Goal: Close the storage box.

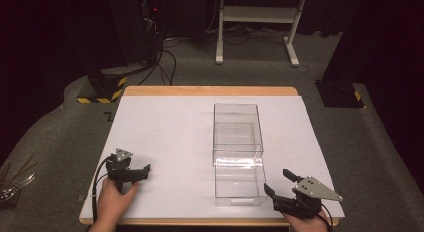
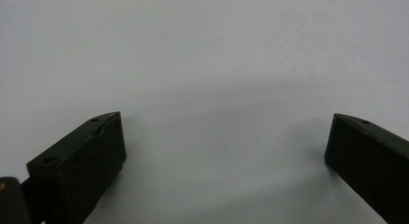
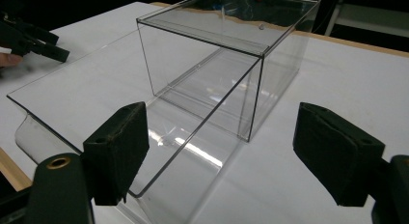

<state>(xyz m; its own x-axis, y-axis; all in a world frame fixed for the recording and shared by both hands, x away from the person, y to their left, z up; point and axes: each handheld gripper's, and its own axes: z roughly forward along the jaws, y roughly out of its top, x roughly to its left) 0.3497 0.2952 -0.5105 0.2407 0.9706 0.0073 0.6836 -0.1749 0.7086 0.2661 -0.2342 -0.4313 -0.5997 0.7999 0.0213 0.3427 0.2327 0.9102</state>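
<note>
Clear box [image 1: 238, 142]: untouched | left tool [image 1: 142, 172]: wide, empty, over table [image 1: 165, 127] | right tool [image 1: 280, 184]: wide, empty, just beside box

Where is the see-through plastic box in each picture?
High view: the clear plastic box with its pulled-out drawer stands right of centre on the white table.
Left gripper view: bare white table between the left claw.
Right gripper view: it sits beyond the right claw, upper centre.
Shared landmark: the white table.

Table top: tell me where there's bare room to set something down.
Bare white table lies between the left hand-held gripper and the clear box, and beyond that gripper. Tightest is the near right corner, between the box and the right hand-held gripper.
</note>
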